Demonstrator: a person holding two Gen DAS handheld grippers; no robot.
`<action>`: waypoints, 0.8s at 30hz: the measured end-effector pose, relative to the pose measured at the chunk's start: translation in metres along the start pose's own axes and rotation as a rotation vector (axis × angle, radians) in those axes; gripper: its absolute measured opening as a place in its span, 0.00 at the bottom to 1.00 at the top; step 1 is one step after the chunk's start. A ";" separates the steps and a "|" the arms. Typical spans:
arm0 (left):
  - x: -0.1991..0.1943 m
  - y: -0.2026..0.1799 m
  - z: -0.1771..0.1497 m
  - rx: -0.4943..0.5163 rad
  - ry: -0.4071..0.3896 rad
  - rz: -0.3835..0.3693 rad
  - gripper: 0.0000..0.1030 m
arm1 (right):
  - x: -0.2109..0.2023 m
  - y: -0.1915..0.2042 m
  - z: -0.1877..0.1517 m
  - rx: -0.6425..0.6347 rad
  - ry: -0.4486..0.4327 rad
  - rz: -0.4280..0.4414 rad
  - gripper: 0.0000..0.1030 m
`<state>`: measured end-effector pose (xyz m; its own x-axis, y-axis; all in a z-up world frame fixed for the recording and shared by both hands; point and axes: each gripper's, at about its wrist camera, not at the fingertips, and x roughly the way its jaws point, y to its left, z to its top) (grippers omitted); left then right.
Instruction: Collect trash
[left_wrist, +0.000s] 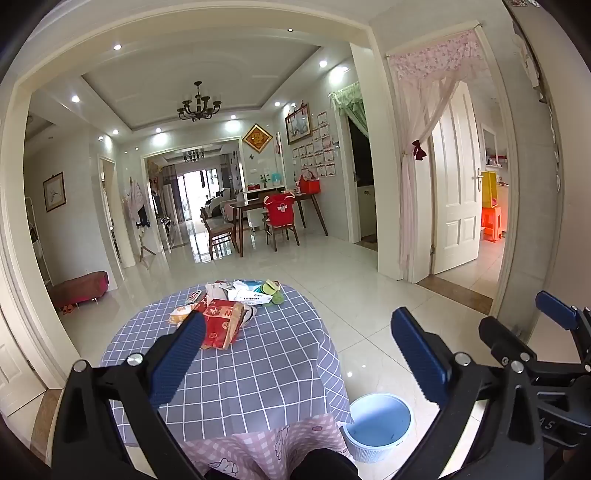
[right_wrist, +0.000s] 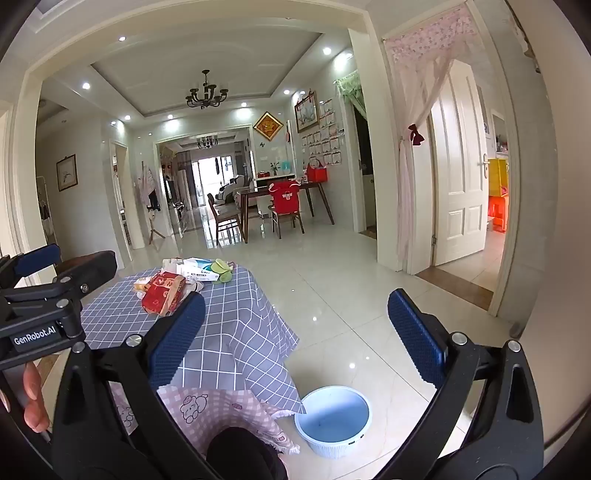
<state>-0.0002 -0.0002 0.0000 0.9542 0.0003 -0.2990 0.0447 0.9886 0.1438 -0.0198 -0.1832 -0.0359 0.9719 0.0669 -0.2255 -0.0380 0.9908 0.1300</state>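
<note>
left wrist view: left gripper (left_wrist: 295, 350) and right gripper (right_wrist: 295, 332) level, gaping wide, empty.

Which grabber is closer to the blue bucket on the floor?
Right. The right gripper hovers open almost above the blue bucket, which sits low and central in its view. The left gripper, also open, is over the checkered table, with the bucket off to its right.

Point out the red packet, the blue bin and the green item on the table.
red packet (left_wrist: 221, 325), left wrist view, middle of its red face.
blue bin (right_wrist: 334, 417), right wrist view, inside floor.
green item (left_wrist: 271, 290), left wrist view, its top surface.
</note>
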 end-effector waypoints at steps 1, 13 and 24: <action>0.000 0.000 0.000 -0.002 0.000 0.000 0.96 | 0.000 0.000 0.000 0.003 0.002 0.001 0.94; 0.000 0.000 0.000 -0.003 0.003 -0.002 0.96 | 0.000 0.000 0.000 0.000 -0.002 0.003 0.94; 0.000 0.000 0.000 -0.004 0.003 -0.002 0.96 | 0.000 0.002 0.001 0.001 -0.002 0.002 0.94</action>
<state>0.0000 0.0000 -0.0001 0.9533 -0.0017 -0.3021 0.0460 0.9892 0.1395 -0.0197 -0.1810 -0.0348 0.9724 0.0687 -0.2228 -0.0398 0.9905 0.1315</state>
